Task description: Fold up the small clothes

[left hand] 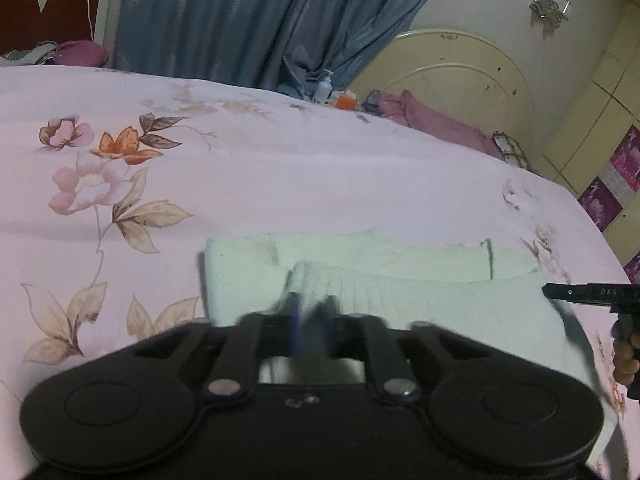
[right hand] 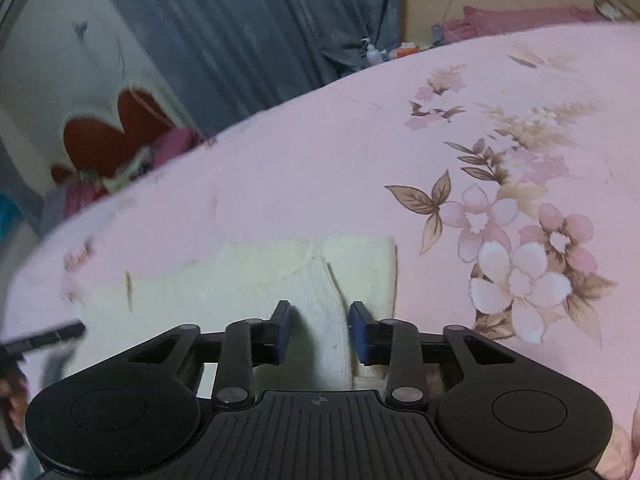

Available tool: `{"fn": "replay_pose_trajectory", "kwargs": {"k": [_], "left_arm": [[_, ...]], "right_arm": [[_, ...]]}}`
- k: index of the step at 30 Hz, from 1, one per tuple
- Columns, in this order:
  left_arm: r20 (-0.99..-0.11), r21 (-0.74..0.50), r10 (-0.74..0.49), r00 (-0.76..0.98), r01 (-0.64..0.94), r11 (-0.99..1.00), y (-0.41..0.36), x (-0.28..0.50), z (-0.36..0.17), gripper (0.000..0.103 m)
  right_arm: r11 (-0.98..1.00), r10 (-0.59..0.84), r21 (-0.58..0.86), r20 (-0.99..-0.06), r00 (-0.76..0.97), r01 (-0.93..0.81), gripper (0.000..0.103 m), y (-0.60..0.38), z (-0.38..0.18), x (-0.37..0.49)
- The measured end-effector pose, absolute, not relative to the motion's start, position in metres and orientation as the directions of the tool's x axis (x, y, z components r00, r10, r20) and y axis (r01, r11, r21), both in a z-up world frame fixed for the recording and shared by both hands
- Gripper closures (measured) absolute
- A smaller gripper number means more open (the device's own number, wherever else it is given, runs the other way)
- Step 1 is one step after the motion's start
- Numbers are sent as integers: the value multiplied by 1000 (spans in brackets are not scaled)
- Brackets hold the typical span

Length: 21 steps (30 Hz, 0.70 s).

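A pale cream garment (left hand: pixel 400 280) lies folded on the pink floral bedsheet (left hand: pixel 280 168), its ribbed band toward me. In the left wrist view my left gripper (left hand: pixel 313 312) is blurred, its blue pads drawn together on the ribbed band's left end. The right wrist view shows the same garment (right hand: pixel 260 276). My right gripper (right hand: pixel 320 332) stands over it with the pads apart and a ribbed strip of the cloth between them. Each tool shows at the edge of the other's view: the right one (left hand: pixel 580 292) and the left one (right hand: pixel 52 336).
Blue curtains (left hand: pixel 240 20) hang behind the bed. A cream headboard (left hand: pixel 460 64), pink pillows (left hand: pixel 432 120), a small bottle (left hand: pixel 325 88) and an orange item sit at the far side. The sheet (right hand: pixel 320 160) stretches flat beyond the garment. A hand (left hand: pixel 624 360) holds the right tool.
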<state>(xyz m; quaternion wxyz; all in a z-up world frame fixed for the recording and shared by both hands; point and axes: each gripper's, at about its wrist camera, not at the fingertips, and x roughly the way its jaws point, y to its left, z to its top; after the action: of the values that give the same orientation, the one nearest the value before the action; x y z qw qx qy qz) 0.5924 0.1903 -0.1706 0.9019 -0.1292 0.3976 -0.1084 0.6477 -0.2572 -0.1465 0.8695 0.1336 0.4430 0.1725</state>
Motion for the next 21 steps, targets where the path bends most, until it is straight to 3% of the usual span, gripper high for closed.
{"fn": "replay_pose_trajectory", "kwargs": {"k": [1,6,13,14,15,16,21], "left_arm": [[-680,-328,-300,669,89,941,192,591,-170,103],[-565,-379,-293,771,73,923,203,580,-155,103],[-587,-399,-306,749,61,915,205,596,-157,102],[-593,-385,-303,746,68,920,203,594,-155,94],[-601,-355,-287,746,72,932,199,592,-154,75],[-608,-316,-264,749,77,946,195,589,-152,74],[-664,-283,-276,695,108,953,184,592,-165,82]], "right_arm": [[908,414,371,-728,546,-195,101,-255,-146,647],[915,397,335,-654,645,-223,101,-254,-126,632],[907,408,368,-642,649,-206,101,-247,-132,646],[906,411,366,-644,645,-213,101,-246,-132,646],[906,414,358,-647,640,-224,101,-246,-132,645],[904,421,360,-651,632,-232,101,-248,-132,643],[902,425,365,-671,608,-229,101,-256,-139,635]]}}
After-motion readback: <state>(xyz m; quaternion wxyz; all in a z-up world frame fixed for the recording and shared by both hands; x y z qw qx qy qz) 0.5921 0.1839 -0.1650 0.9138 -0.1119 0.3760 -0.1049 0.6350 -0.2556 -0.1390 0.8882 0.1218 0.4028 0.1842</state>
